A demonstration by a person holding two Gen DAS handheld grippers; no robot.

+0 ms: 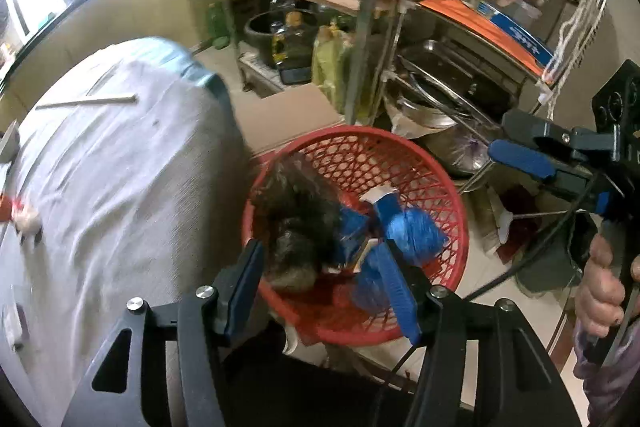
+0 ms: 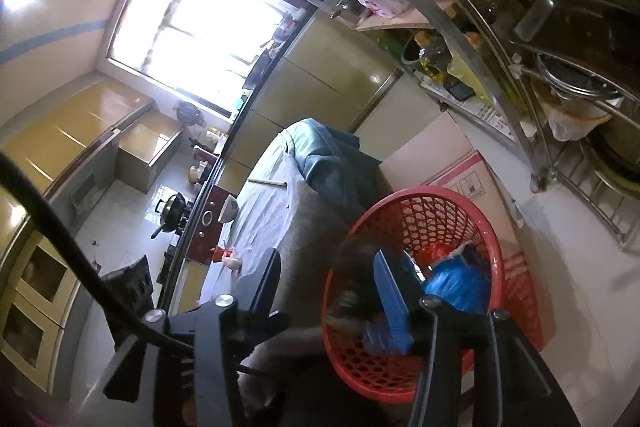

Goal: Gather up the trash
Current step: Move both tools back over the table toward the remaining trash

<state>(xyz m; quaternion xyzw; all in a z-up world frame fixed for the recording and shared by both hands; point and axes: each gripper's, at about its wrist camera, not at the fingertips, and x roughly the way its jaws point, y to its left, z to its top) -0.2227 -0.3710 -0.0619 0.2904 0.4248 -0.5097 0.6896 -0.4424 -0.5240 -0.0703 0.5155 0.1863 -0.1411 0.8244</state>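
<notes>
Over the red basket [image 1: 448, 195] my left gripper [image 1: 324, 287] hangs parted and empty, directly above the dark bag [image 1: 296, 227]; right gripper [image 2: 332, 291], also parted, sits off to the side.

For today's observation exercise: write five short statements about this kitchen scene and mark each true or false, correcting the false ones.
1. The basket is red. True.
2. The basket is empty. False: it holds a dark bag and blue trash.
3. The left gripper has its jaws apart above the basket. True.
4. A stick lies on the cloth. True.
5. The stick lies in the basket. False: it lies on the cloth.
</notes>
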